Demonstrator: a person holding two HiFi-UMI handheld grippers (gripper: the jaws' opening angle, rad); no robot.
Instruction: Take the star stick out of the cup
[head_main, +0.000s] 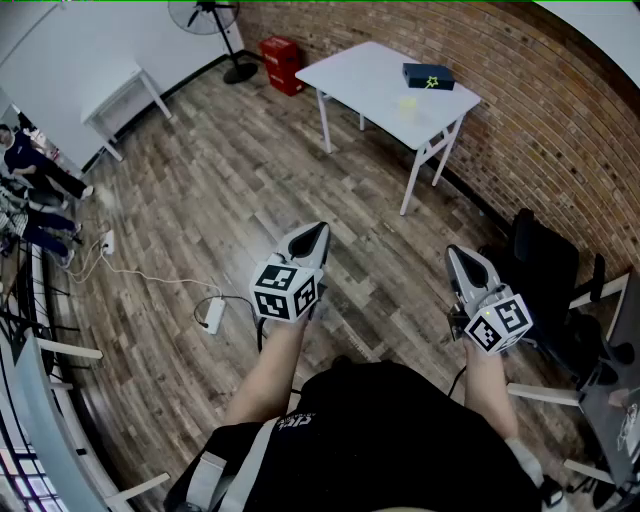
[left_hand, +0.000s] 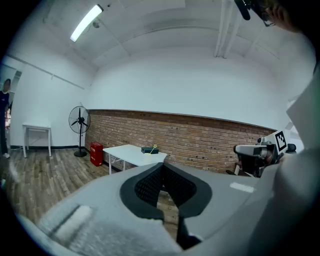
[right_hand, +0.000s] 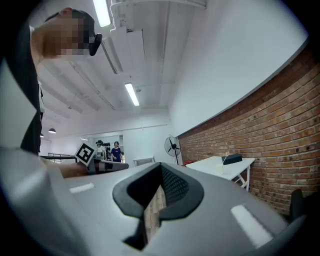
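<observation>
The person stands well back from the white worktop (head_main: 372, 75), which sits by the brick wall (head_main: 540, 110) across a stretch of wooden floor. On it are a pale yellow cup (head_main: 407, 103) and, just behind it, a dark box (head_main: 428, 76). From the head view the star stick (head_main: 432, 81) is only a tiny yellow star against that box, and its shaft is too thin to trace. The left gripper view gives a bit more: a faint yellow line slanting up from the cup. It is small and far off there too.

The left hand-held gripper (head_main: 318, 232) is clenched on nothing, its ribbed pads meeting at the tips. The right hand-held gripper (head_main: 458, 255) is likewise closed and empty, tips together, with a sliver of floor showing through lower down between the pads. Both are held out in front of the body, well apart from the cup.

The standing fan (head_main: 205, 15) is cropped by the top edge, and the people (head_main: 30, 165) at the far left are partly cut off. A black chair (head_main: 545, 260) at the right is hard to make out against the dark corner.
</observation>
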